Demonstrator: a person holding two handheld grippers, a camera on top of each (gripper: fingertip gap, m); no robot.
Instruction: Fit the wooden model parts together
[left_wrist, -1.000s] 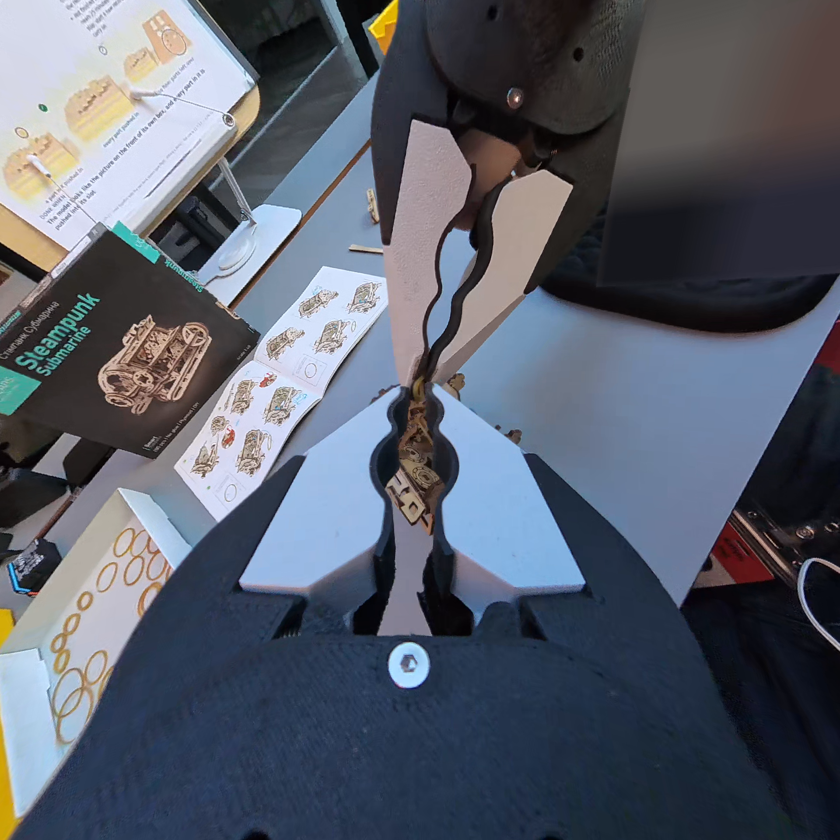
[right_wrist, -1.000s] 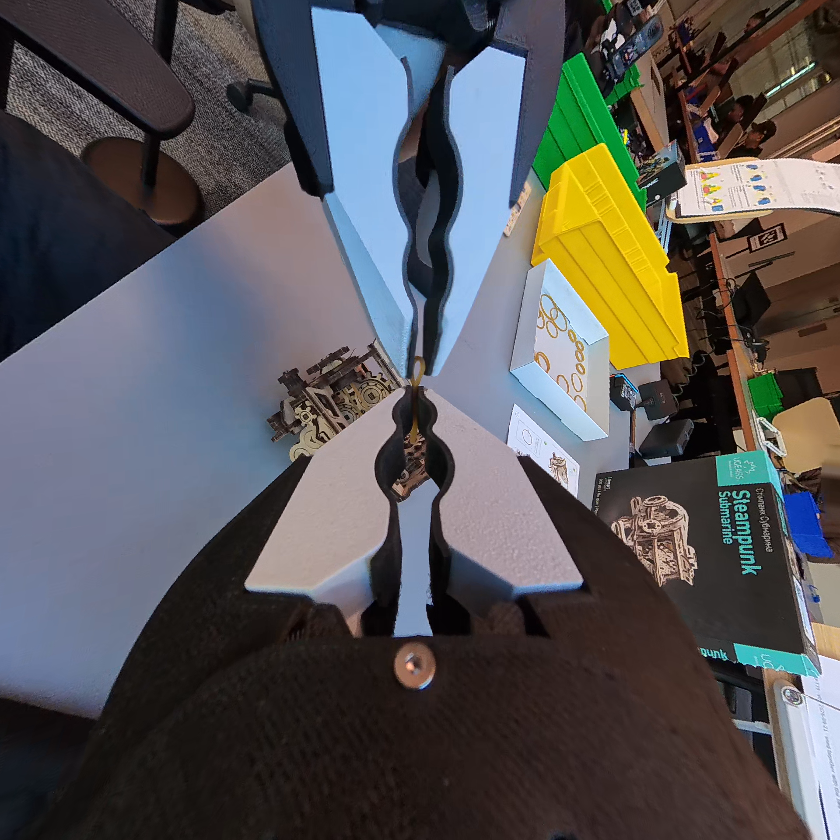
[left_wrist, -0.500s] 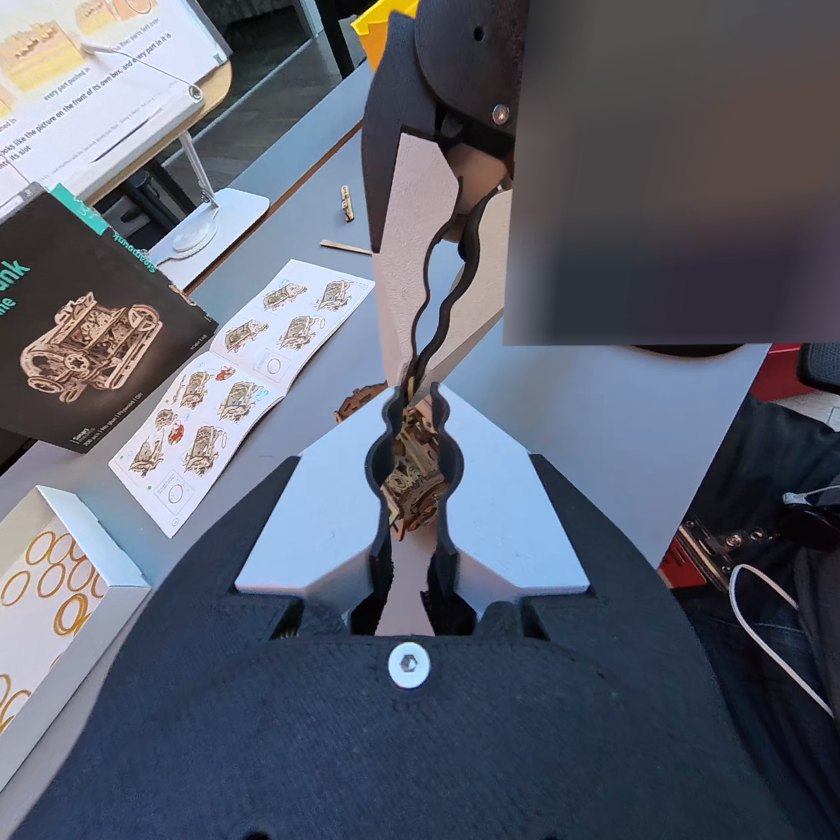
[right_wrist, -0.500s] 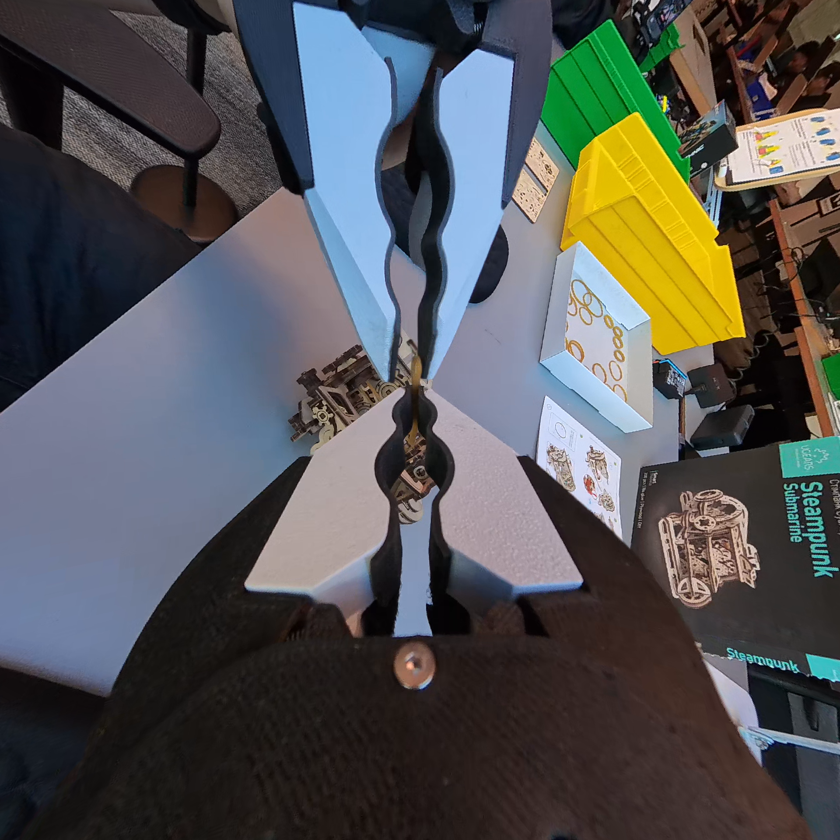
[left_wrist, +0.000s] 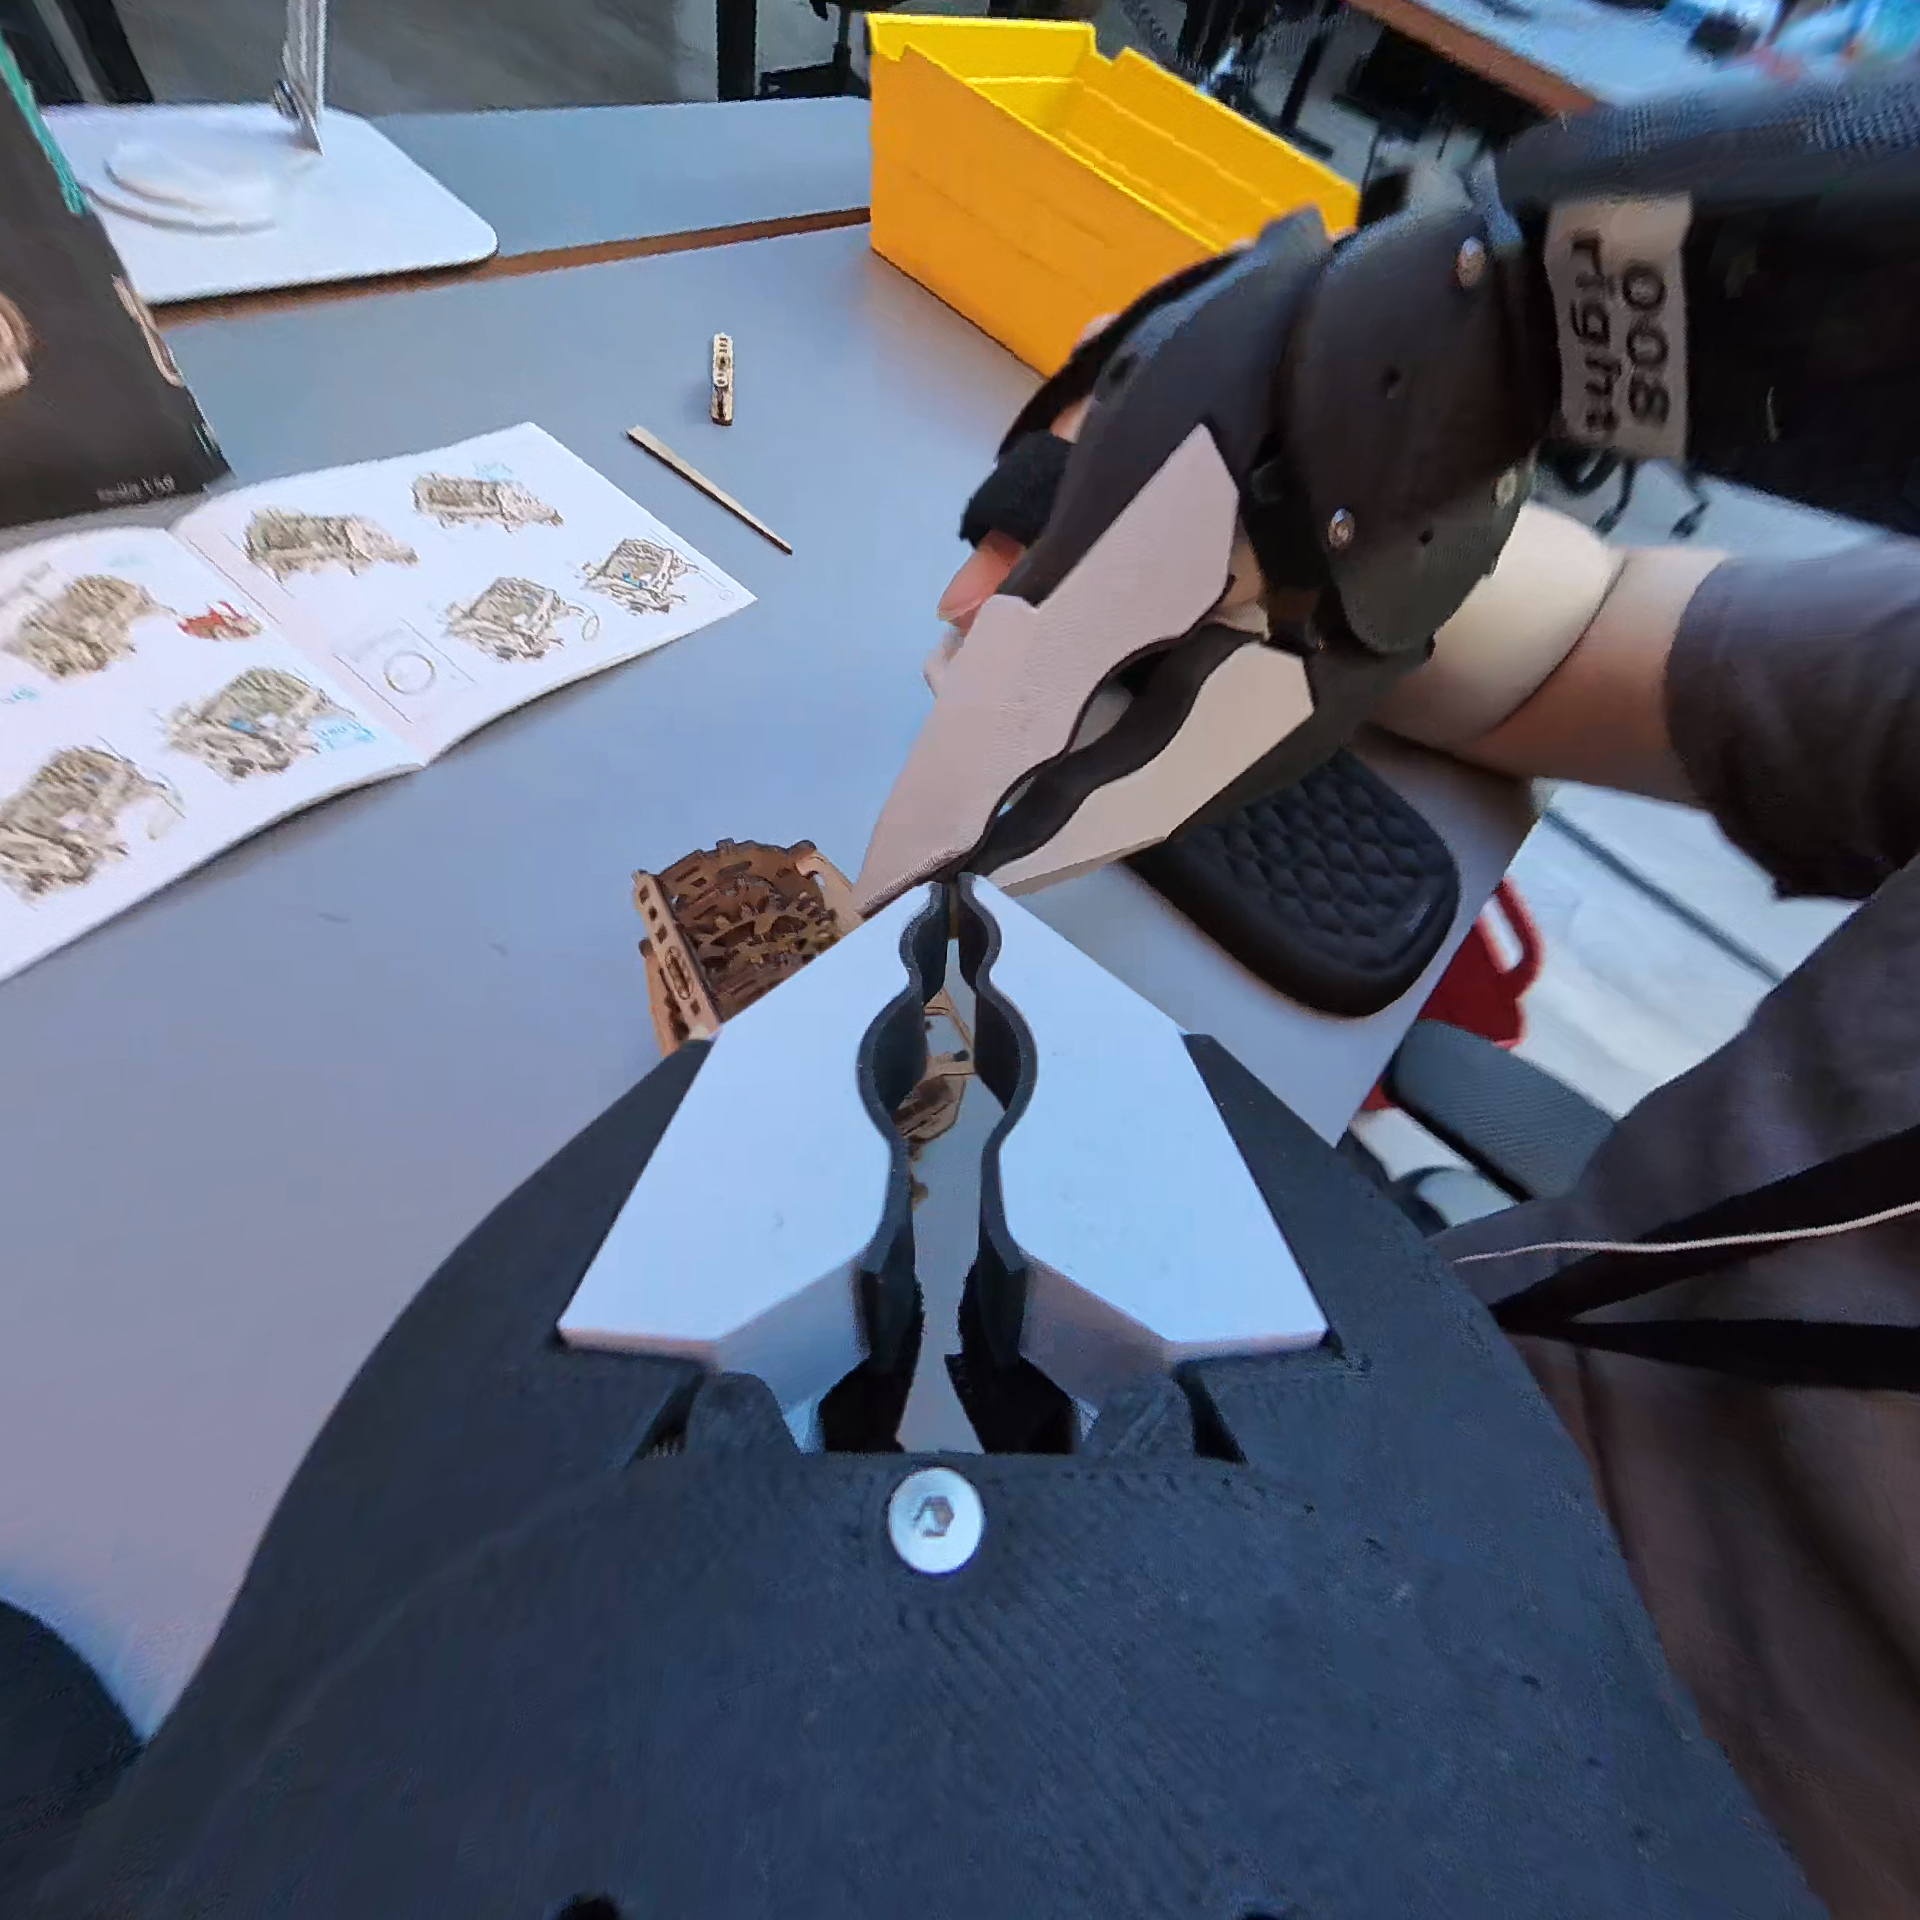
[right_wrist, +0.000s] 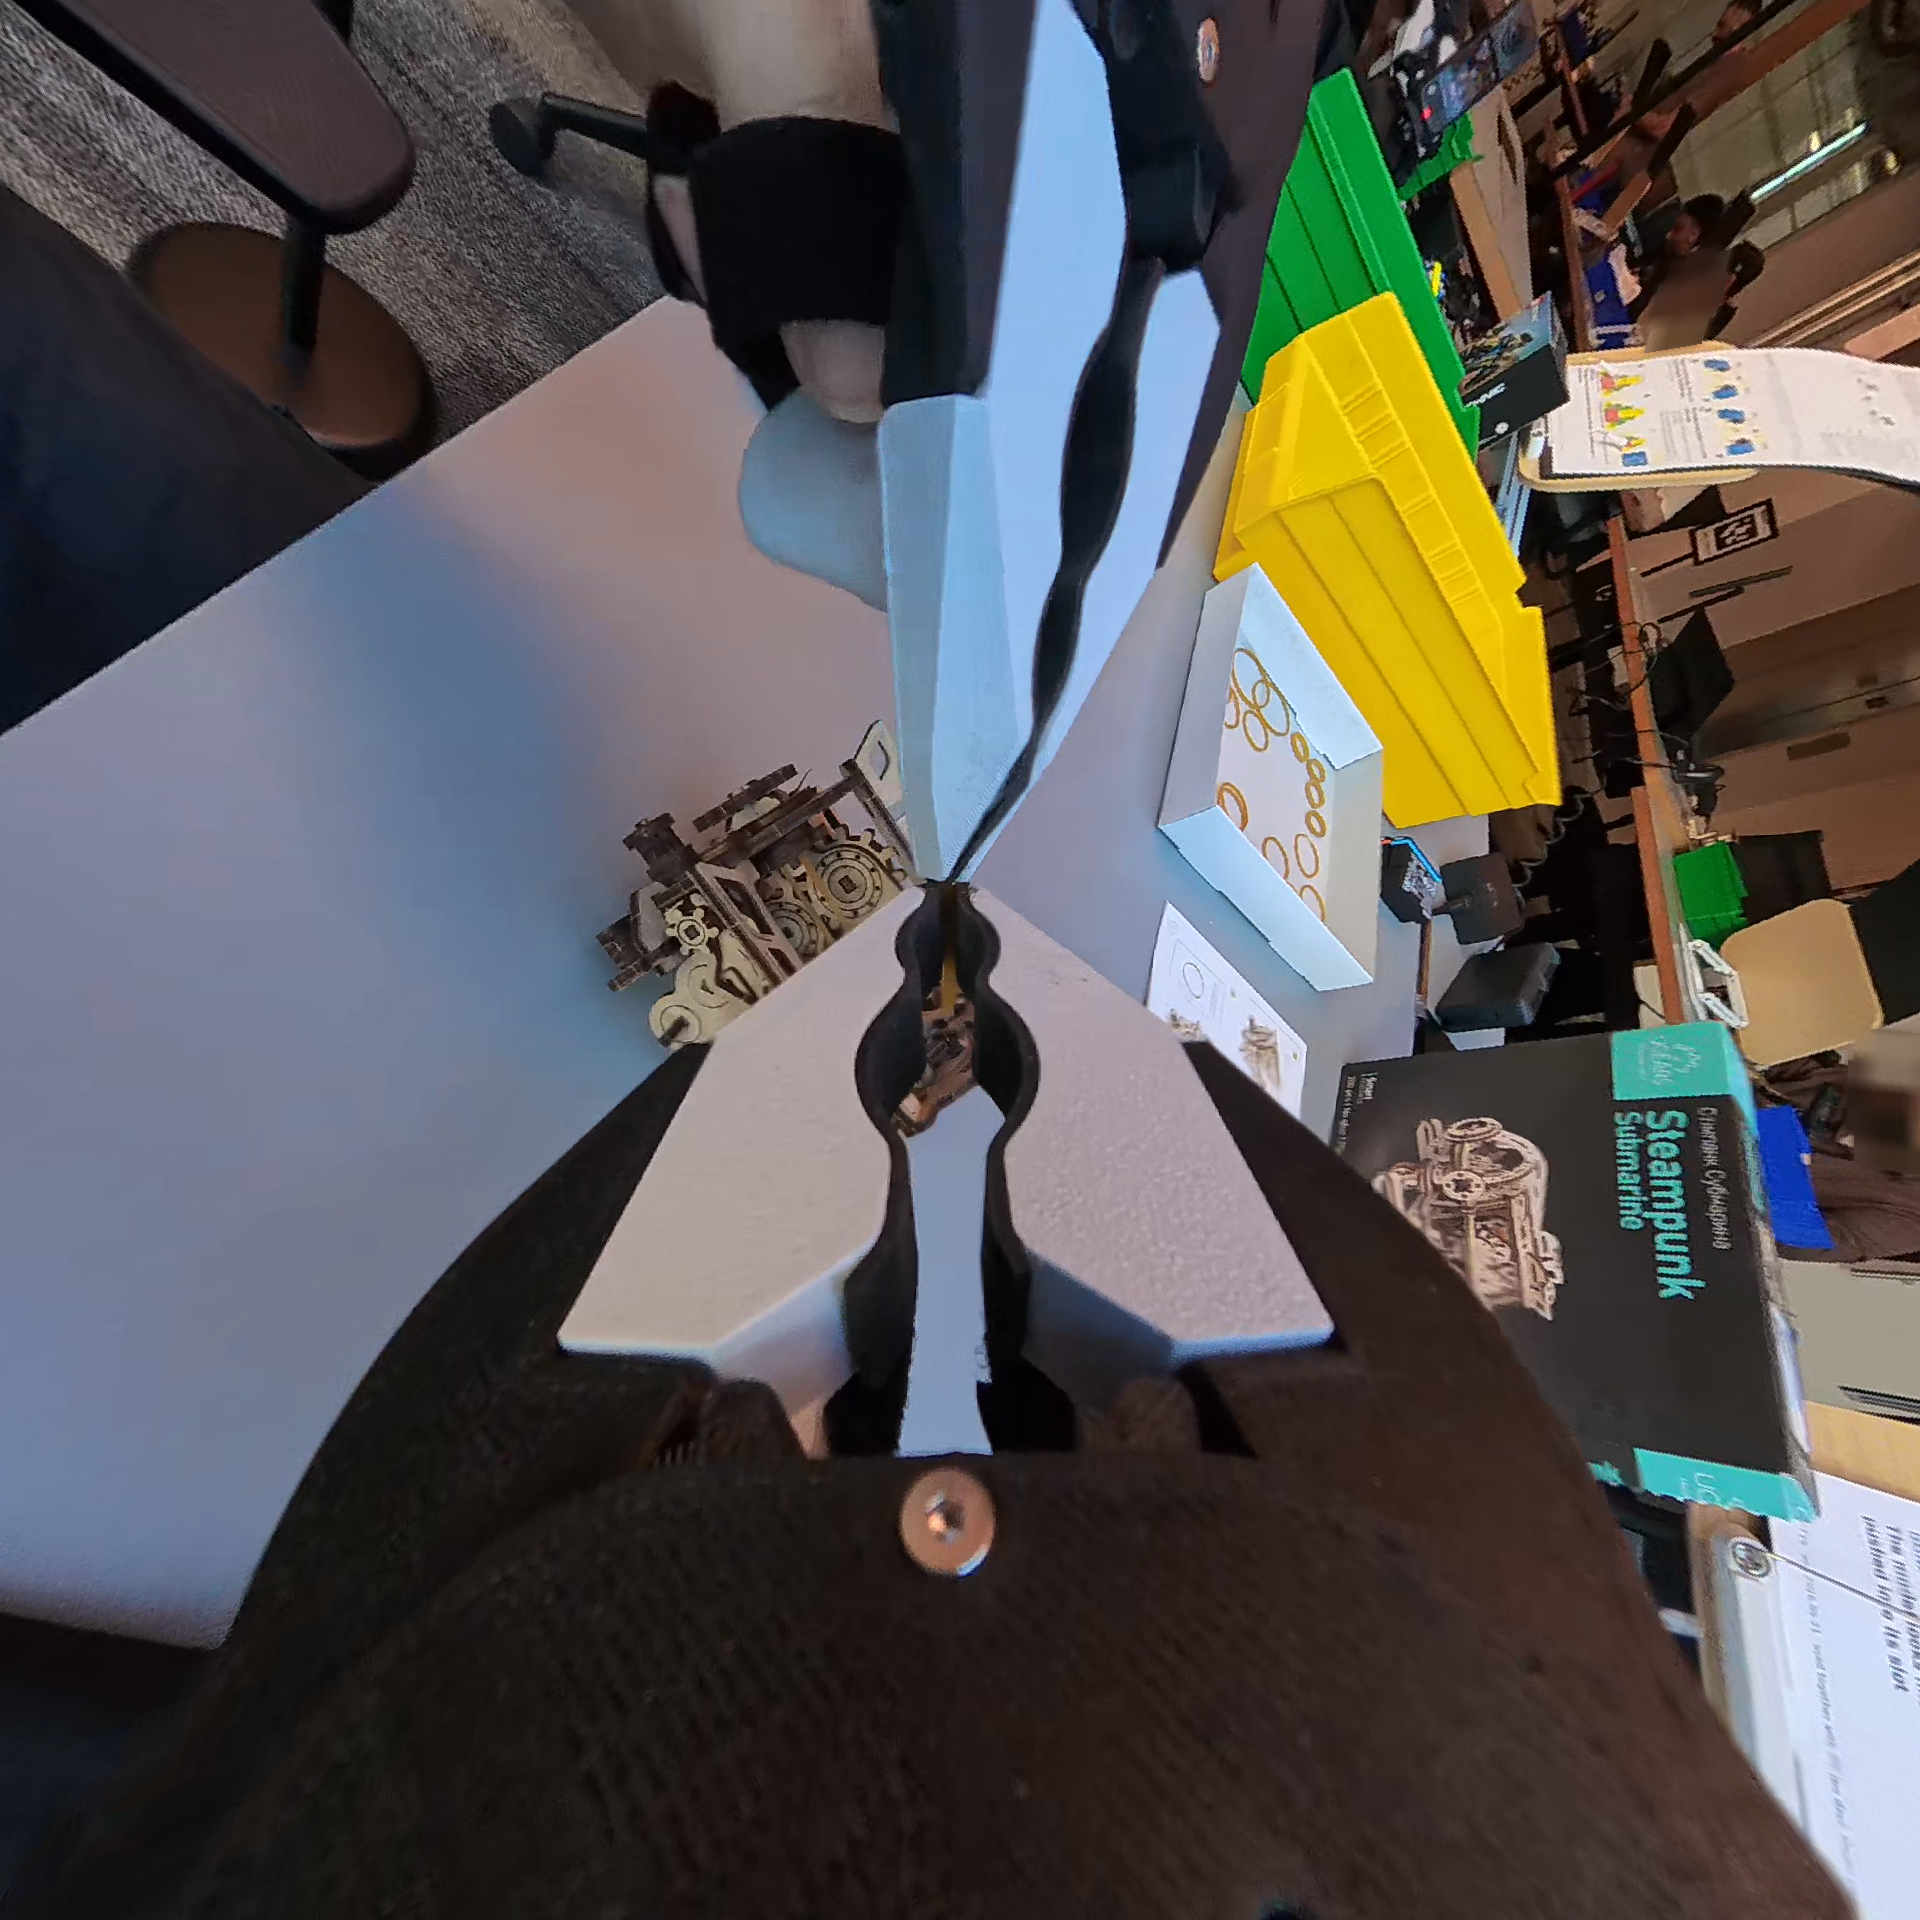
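The part-built wooden gear model (left_wrist: 738, 935) sits on the grey table (left_wrist: 312, 1039); it also shows in the right wrist view (right_wrist: 748, 914). My two grippers meet tip to tip just above it. My left gripper (left_wrist: 951, 896) is shut, and my right gripper (left_wrist: 940, 871) comes in from the upper right, held by a hand. In the right wrist view my right gripper (right_wrist: 948, 906) is shut on a thin yellow band (right_wrist: 948, 971), and my left gripper (right_wrist: 951, 871) pinches the band's far end from above.
An open instruction booklet (left_wrist: 343, 644), a thin wooden stick (left_wrist: 707, 488) and a small wooden piece (left_wrist: 721, 376) lie behind the model. A yellow bin (left_wrist: 1091, 208) stands at the back, a black pad (left_wrist: 1309, 894) at the table's right edge. A white box of rings (right_wrist: 1278, 769) and the black kit box (right_wrist: 1558, 1247) stand nearby. My left and right fingertips are right by each other. Both grippers' tips are roughly 30 centimeters from the thin wooden stick (left_wrist: 707, 488).
Both grippers stay tip to tip on the band but have swung round above the model. The left view now faces the yellow bin, and the right gripper leans in from the right.
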